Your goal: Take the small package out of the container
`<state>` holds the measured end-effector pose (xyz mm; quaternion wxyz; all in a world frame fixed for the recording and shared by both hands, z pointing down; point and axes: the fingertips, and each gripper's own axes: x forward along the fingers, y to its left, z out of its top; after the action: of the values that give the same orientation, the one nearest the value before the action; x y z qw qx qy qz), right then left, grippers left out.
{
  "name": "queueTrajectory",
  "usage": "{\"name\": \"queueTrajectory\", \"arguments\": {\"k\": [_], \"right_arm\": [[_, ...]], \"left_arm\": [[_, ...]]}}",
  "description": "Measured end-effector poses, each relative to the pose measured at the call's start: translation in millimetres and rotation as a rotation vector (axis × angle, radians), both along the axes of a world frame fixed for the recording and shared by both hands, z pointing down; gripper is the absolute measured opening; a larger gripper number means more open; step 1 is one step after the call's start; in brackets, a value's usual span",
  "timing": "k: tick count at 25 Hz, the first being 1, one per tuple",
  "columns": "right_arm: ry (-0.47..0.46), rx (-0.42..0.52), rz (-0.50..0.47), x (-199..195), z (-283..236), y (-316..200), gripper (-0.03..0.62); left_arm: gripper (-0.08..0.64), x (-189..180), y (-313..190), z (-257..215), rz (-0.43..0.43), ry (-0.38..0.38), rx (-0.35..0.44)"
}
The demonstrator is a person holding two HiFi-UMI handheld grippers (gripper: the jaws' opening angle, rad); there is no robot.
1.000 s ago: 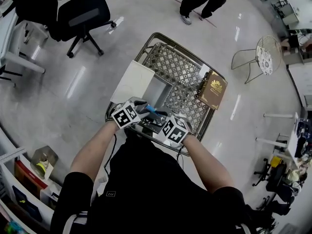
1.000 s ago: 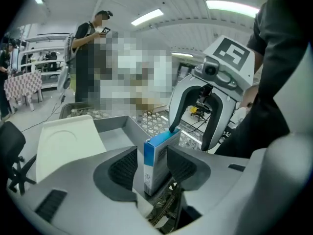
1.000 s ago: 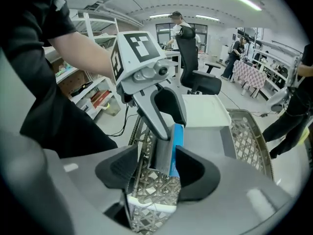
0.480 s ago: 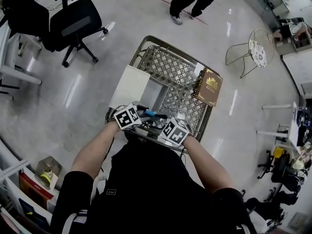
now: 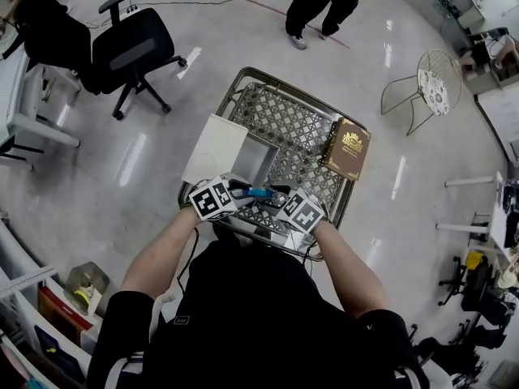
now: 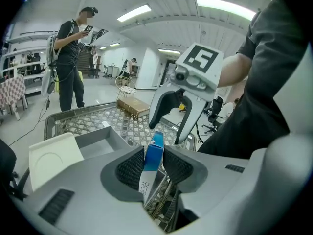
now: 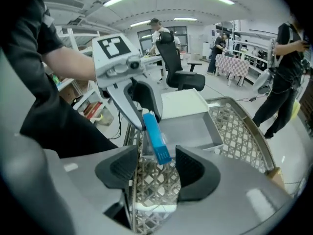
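— Left gripper [image 6: 152,166] first: how does it stand?

— Its jaws have just been closing, and they now pinch the small package [image 6: 155,152], a slim blue-and-white carton. One ribbed pad presses on each flat side.

— Where is that package against the grey container [image 5: 259,160]?

— Outside it, just beside the container's near wall, on the person's side. It is held up above the mesh basket [image 5: 302,124], not resting on it.

— And the right gripper [image 7: 156,169]?

— It faces the left one from the far side of the package, also just off the container's near wall. Its jaws stand well apart. The package's free blue end hangs over the gap between them, and neither pad touches it.

— The container itself?

— Open, showing its grey floor. Its white lid [image 5: 217,140] lies against the container's left side and overhangs the basket's rim. A brown book [image 5: 349,148] sits at the basket's rim, well to the container's right.
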<state>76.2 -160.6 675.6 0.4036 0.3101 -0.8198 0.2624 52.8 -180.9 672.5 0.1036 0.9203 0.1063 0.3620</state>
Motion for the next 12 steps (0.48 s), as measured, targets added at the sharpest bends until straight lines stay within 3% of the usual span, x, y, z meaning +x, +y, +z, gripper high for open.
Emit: {"name": "queueTrajectory", "arguments": {"k": [3, 4, 5, 12], "right_arm": [[0.037, -0.01, -0.059, -1.3, 18.7, 2.8, 0.241], [0.037, 0.002, -0.065, -1.7, 20.5, 1.8, 0.167], [0.032, 0.014, -0.071, -1.9, 20.3, 1.2, 0.149], [-0.01, 0.108, -0.151, 1.8, -13.8, 7.7, 0.106]], "left_arm": [[0.114, 4.2, 3.6, -13.7, -0.014, 0.023, -0.006], [0.114, 4.7, 4.9, -16.3, -0.016, 0.024, -0.003], [0.114, 4.7, 6.1, -17.7, -0.016, 0.023, 0.006], [0.133, 10.7, 7.1, -35.8, -0.031, 0.042, 0.11]]}}
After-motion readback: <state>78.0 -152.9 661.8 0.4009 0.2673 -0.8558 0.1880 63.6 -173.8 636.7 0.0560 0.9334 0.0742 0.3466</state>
